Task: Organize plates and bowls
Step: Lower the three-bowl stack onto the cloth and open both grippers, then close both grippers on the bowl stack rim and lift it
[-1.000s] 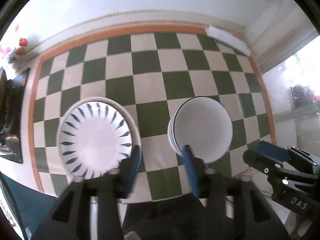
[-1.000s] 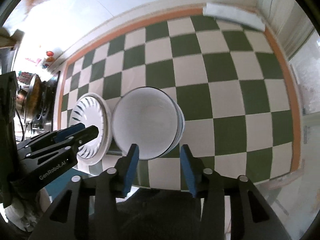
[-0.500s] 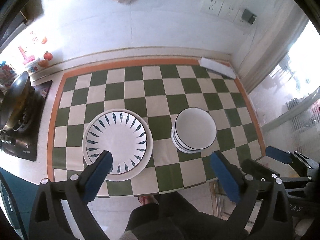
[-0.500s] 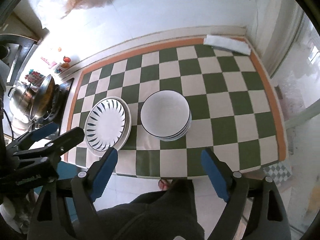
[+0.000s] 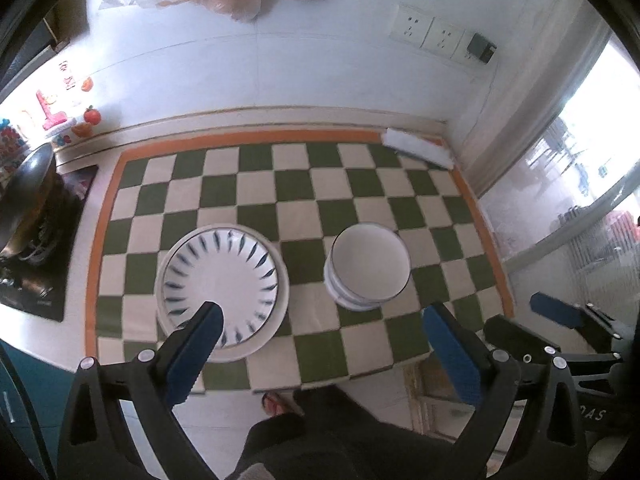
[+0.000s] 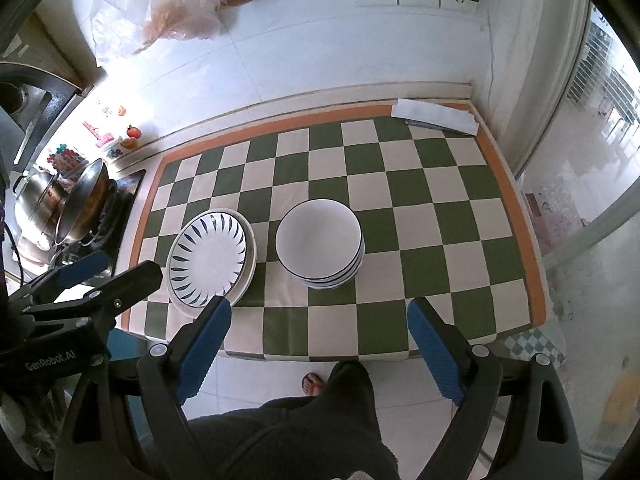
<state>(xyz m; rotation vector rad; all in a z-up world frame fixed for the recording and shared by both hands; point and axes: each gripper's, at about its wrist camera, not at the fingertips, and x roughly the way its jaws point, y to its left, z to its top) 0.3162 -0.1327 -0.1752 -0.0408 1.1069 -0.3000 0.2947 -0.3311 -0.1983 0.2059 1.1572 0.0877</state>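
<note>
White plates (image 6: 211,256) with dark blue dashes sit stacked beside nested dark-rimmed white bowls (image 6: 319,243). Left gripper (image 5: 320,320) and right gripper (image 6: 319,316) – jaws spread wide, holding nothing.

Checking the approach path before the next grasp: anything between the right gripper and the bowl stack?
Nothing visible. The right gripper hangs open above the near table edge, and only bare checkered cloth lies between it and the bowl stack. The plate stack sits to the left, apart from the bowls.
</note>
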